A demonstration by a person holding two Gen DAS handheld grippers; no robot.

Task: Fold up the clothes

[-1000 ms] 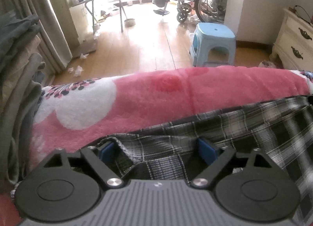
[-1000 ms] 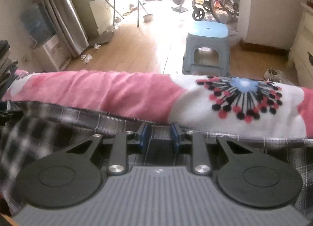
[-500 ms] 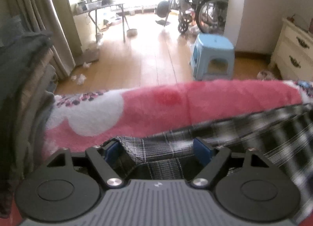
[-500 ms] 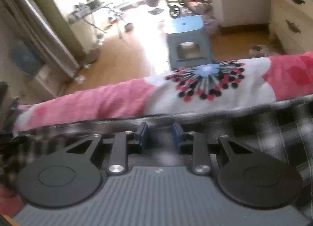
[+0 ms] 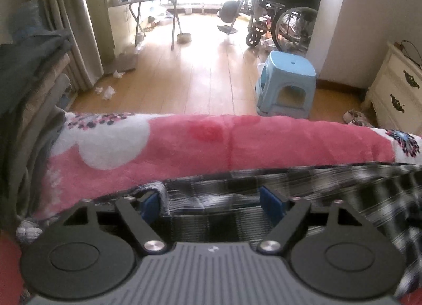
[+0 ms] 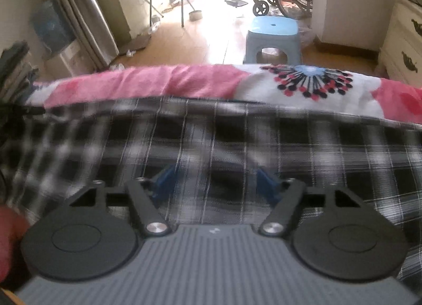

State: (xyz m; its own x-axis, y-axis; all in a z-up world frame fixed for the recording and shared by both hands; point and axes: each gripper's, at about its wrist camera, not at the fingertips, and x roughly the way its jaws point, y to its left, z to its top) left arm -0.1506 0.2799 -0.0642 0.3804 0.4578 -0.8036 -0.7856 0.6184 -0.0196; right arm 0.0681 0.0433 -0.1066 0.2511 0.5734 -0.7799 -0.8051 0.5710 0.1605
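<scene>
The left wrist view alone shows a stack of folded grey and beige clothes [image 5: 23, 99] filling the 9 o'clock edge, and a pale shoe [image 5: 356, 120] on the floor at 3 o'clock; the right wrist view alone shows the full red, black and blue starburst print [image 6: 311, 80] on the pink blanket [image 6: 163, 80], toward 1 o'clock, which the left view only clips at its right edge. Both views share the blue stool [image 5: 287, 83] and the wheelchair [image 5: 284, 14] near 12 o'clock. The black-and-white plaid garment [image 6: 237, 141] lies spread on the blanket, filling the middle of the right view and running from centre to 4 o'clock in the left one. The left gripper [image 5: 213, 203] stands with its jaws wide apart, a rumpled fold of the plaid cloth between the blue pads without either pad pressing it. The right gripper [image 6: 213, 181] has its jaws opening, spread above the flat plaid, gripping nothing. The plaid at 9 o'clock in the right view is smeared by blur, and the garment's lower part is hidden behind both gripper bodies.
</scene>
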